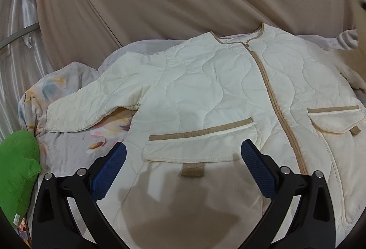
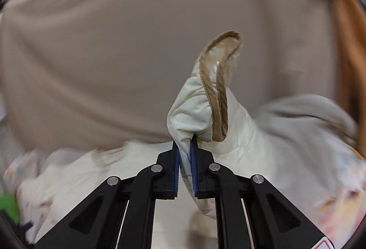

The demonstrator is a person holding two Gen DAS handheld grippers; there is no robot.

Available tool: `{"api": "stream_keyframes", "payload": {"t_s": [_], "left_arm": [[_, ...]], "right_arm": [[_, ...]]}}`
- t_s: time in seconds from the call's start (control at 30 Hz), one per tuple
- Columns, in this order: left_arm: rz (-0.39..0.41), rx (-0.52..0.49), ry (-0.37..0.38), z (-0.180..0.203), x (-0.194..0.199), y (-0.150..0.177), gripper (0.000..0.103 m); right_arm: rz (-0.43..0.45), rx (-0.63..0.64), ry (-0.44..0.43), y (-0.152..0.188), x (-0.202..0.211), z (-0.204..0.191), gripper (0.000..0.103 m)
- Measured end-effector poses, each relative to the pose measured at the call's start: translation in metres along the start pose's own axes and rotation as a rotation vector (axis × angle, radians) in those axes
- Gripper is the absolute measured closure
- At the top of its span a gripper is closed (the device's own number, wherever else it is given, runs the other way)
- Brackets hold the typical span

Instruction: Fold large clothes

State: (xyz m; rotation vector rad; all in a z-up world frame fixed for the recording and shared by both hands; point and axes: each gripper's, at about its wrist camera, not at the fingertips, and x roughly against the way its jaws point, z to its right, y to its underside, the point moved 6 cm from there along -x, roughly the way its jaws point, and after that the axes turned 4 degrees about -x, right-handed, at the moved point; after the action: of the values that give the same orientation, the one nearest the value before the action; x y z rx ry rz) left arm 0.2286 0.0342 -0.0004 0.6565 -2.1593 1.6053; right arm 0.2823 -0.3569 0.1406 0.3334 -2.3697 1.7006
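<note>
The left gripper (image 1: 183,153) hovers low over the cream quilted jacket (image 1: 228,93), jaws wide apart above its left pocket flap (image 1: 201,148) and holding nothing. The jacket lies flat, front up and zipped, on a floral bed sheet (image 1: 75,141), tan collar away, hem nearest, zipper (image 1: 272,98) running lengthwise. The right gripper (image 2: 185,148) is raised, jaws clamped on a tan-trimmed sleeve cuff (image 2: 215,93) that stands upward.
</note>
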Motion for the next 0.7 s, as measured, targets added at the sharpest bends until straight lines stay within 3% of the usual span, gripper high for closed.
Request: {"api": "stream_keyframes", "payload": {"t_s": [0.1,0.13,0.2,0.27,0.3,0.37,0.47,0.57,0.67,0.7], "left_arm": [[-0.009,0.021,0.025,-0.004,-0.002,-0.001,0.005],[-0.016,0.036,0.039,-0.006,-0.003,-0.001,0.005],[-0.051,0.092,0.104,-0.015,-0.009,-0.002,0.005],[-0.084,0.165,0.173,-0.03,-0.015,-0.006,0.005],[-0.09,0.193,0.202,-0.036,-0.017,-0.008,0.005],[-0.09,0.226,0.25,-0.048,-0.022,-0.018,0.005],[-0.12,0.234,0.32,-0.044,-0.046,-0.037,0.005],[-0.237,0.268,0.439,-0.02,-0.092,-0.046,0.005],[-0.363,0.329,0.578,0.01,-0.13,-0.041,0.009],[-0.364,0.333,0.598,0.017,-0.133,-0.041,0.017]], "right_arm": [[-0.168,0.118,-0.207,0.053,-0.053,-0.122,0.084],[-0.234,0.15,-0.252,0.076,-0.072,-0.152,0.076],[-0.317,0.201,-0.282,0.118,-0.097,-0.19,0.072],[-0.36,0.229,-0.277,0.143,-0.104,-0.203,0.072],[-0.359,0.225,-0.286,0.148,-0.098,-0.2,0.07],[-0.333,0.184,-0.263,0.144,-0.081,-0.173,0.052],[-0.297,0.081,-0.153,0.135,-0.057,-0.099,0.049],[-0.297,-0.034,-0.022,0.133,-0.04,-0.025,0.046],[-0.332,-0.146,0.019,0.138,-0.027,0.026,0.046],[-0.343,-0.168,0.012,0.141,-0.025,0.036,0.046]]}}
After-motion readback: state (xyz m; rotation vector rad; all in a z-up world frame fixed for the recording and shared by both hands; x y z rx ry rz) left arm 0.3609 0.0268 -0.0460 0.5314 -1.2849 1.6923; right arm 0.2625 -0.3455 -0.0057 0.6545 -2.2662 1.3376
